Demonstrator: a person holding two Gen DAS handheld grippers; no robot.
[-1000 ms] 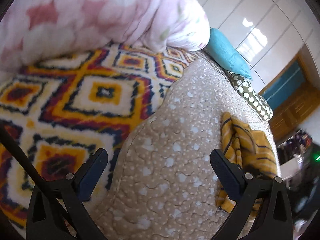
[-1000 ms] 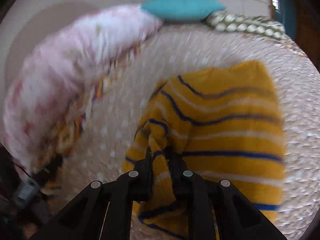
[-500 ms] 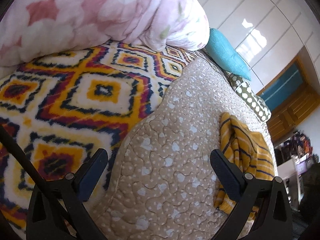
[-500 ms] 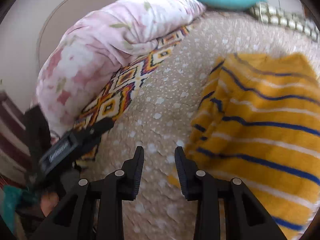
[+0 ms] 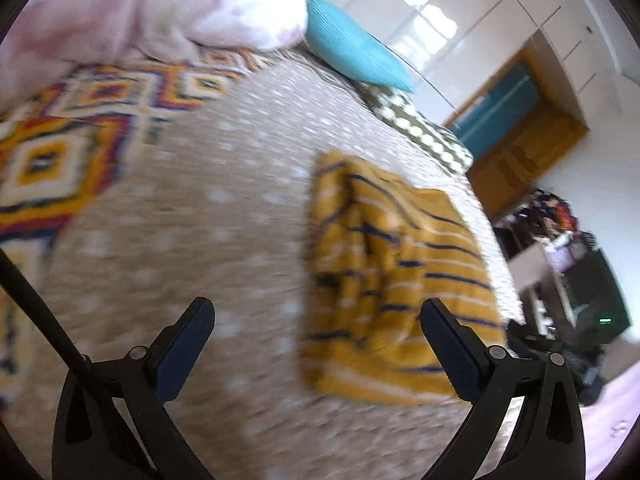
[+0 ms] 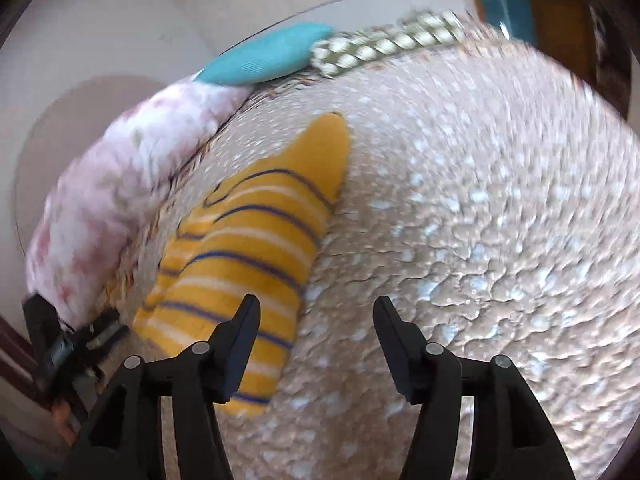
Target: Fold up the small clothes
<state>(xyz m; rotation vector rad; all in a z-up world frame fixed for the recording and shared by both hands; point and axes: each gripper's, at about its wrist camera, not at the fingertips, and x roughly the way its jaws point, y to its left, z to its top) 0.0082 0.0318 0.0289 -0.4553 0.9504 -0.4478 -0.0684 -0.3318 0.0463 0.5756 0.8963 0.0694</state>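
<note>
On the dimpled, white-dotted quilt (image 6: 480,200) a soft yellow knit top (image 5: 384,280) with thin navy stripes is lying folded and released, while the right gripper (image 6: 316,332), jaws just opening, and the left gripper (image 5: 316,344) are hovering spread and empty.

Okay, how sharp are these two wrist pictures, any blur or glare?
Left wrist view: motion blur smears the beige dotted quilt and yellow striped knit garment; window glare on the glossy white wardrobe. Right wrist view: blurred too, edges bowed by the fisheye lens.
</note>
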